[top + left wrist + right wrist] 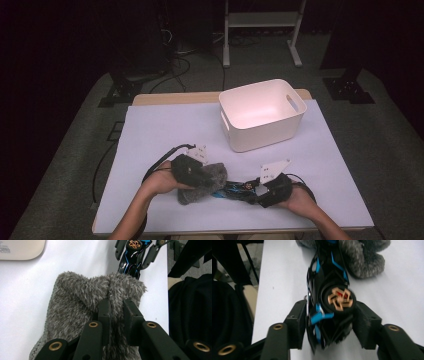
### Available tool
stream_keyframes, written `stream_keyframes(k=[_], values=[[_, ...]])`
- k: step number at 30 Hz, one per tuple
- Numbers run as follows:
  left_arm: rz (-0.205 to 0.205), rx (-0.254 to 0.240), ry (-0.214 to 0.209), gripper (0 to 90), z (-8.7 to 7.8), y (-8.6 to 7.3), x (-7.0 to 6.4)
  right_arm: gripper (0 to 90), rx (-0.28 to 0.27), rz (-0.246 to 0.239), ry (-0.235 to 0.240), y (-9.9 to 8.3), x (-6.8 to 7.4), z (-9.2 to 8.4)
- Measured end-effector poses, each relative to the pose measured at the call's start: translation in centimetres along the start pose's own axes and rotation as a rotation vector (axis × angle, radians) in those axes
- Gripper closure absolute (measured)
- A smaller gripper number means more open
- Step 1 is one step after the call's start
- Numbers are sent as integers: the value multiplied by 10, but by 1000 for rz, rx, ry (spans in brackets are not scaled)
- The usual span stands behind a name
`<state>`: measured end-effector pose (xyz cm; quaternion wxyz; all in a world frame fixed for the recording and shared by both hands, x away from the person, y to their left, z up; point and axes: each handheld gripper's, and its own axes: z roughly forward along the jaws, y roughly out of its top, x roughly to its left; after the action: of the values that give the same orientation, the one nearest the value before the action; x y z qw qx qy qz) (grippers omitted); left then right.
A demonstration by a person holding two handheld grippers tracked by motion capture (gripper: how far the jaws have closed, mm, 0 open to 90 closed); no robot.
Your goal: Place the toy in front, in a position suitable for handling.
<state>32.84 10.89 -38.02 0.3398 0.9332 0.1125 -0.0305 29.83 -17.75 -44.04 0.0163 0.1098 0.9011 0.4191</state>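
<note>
Now: left tongs (pixel 116 312) pinch grey fuzzy pouch (pixel 82 312) | right tongs (pixel 329 322) clamp black-blue toy (pixel 329 300), lengthwise toward pouch

Grey fuzzy pouch (pixel 82 300); black-blue toy (pixel 329 290), gold emblem; white bin (pixel 261 114); lilac mat (pixel 165 130).

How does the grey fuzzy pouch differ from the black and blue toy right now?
The fuzzy pouch is soft, grey and shaggy; the toy is hard, glossy black with blue stripes and a gold emblem. The left gripper pinches the pouch's fabric; the right gripper clamps the toy's emblem end. The toy's far end reaches into the pouch. Both lie on the white table.
</note>
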Motion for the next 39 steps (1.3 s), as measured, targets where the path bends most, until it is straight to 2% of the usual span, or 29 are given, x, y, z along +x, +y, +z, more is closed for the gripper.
stream_keyframes(k=[4, 7, 10, 14, 17, 19, 23, 28, 30, 36, 39], values=[[16, 3, -2, 781, 2, 3, -1, 452, 17, -15, 13, 9, -1, 3], [24, 2, -1, 780, 5, 7, -2, 449, 50, -36, 29, 16, -3, 8], [22, -5, 0, 780, 6, 9, -3, 547, 80, -63, 70, 21, -2, 8], [18, -28, -35, 780, 12, 11, -4, 547, 122, -77, 82, 21, -1, 2], [33, -27, -53, 780, 17, 16, -7, 549, 129, -59, 111, 17, -4, -4], [46, -24, -64, 780, 19, 18, -9, 551, 143, -64, 121, 15, -4, -8], [48, -40, -78, 777, 16, 14, -10, 556, 174, -93, 115, 16, -2, -10], [5, -57, -74, 776, 13, -1, -4, 559, 211, -125, 104, 20, 0, -10], [-1, -55, -68, 774, 13, -4, -2, 560, 232, -150, 89, 22, 1, -10], [1, -66, -62, 773, 11, -2, -2, 568, 305, -213, 69, 32, -1, -13], [2, -80, -62, 773, 10, -1, -2, 568, 317, -206, 59, 32, -5, -17]])
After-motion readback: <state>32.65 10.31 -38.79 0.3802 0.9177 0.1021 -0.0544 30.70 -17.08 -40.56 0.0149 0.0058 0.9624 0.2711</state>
